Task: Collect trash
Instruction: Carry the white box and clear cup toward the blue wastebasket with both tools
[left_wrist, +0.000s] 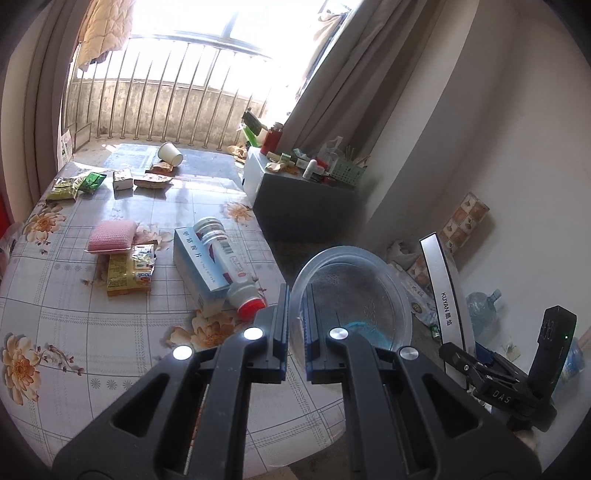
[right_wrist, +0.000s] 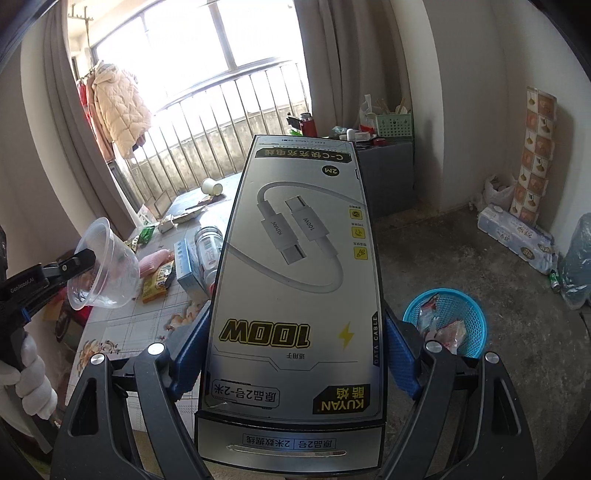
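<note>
Now the left tool (left_wrist: 295, 325) pinches the rim of a clear plastic bowl (left_wrist: 354, 295) at lower centre, jaws nearly together. Meanwhile the right tool (right_wrist: 295, 354) clamps a wide cable box (right_wrist: 295, 266) across its sides, filling the frame's middle. At lower right sits a blue basket (right_wrist: 469, 317) holding wrappers; at left, the littered surface (left_wrist: 74, 295).

bowl (left_wrist: 354, 291) in left tongs (left_wrist: 295, 325), right of worktop (left_wrist: 74, 325) | cable box (right_wrist: 295, 280) between right tongs (right_wrist: 295, 354) | basket (right_wrist: 447, 325) on floor (right_wrist: 480, 258), right of box
</note>
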